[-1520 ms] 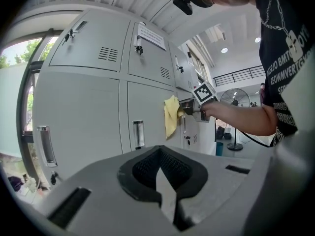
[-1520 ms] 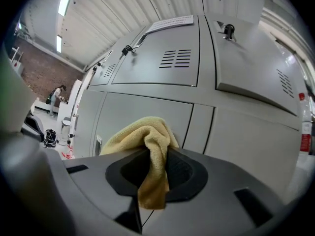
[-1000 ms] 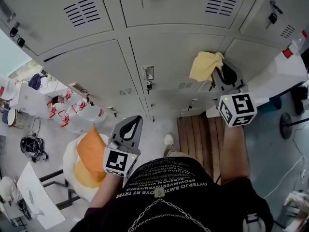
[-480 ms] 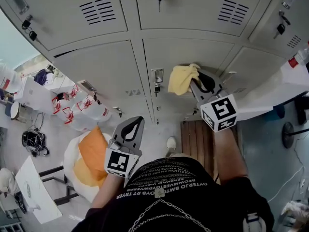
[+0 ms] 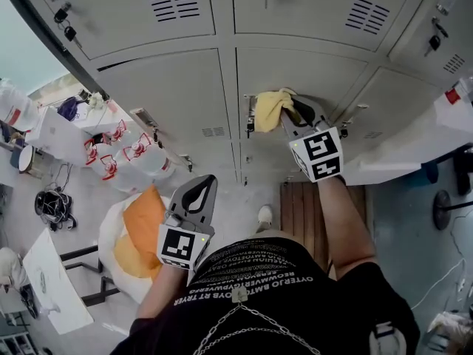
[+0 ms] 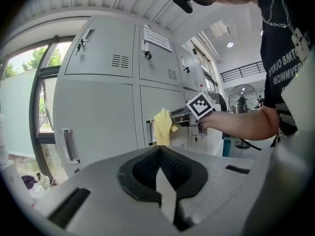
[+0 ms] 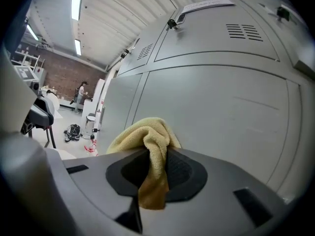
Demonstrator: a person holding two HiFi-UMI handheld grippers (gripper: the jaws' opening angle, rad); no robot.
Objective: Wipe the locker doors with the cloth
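A yellow cloth (image 5: 270, 107) is pinched in my right gripper (image 5: 284, 111), which is shut on it and presses it against a grey locker door (image 5: 318, 76) close to the door's handle (image 5: 250, 117). In the right gripper view the cloth (image 7: 146, 136) bulges out between the jaws, with the door (image 7: 221, 107) right behind it. My left gripper (image 5: 202, 181) hangs low, away from the lockers, shut with nothing in it. From the left gripper view the cloth (image 6: 162, 127) shows against the lockers ahead of the left gripper (image 6: 158, 154).
Grey lockers (image 5: 166, 87) fill the wall, some with keys in their locks (image 5: 69, 32). On the floor lie an orange and white bag (image 5: 139, 235), white jugs with red labels (image 5: 126, 150) and a wooden pallet (image 5: 303, 205). A white box (image 5: 429, 135) stands at the right.
My right gripper has carried the cloth leftward across the locker door, from its right part to beside the handle. The left gripper has stayed where it was.
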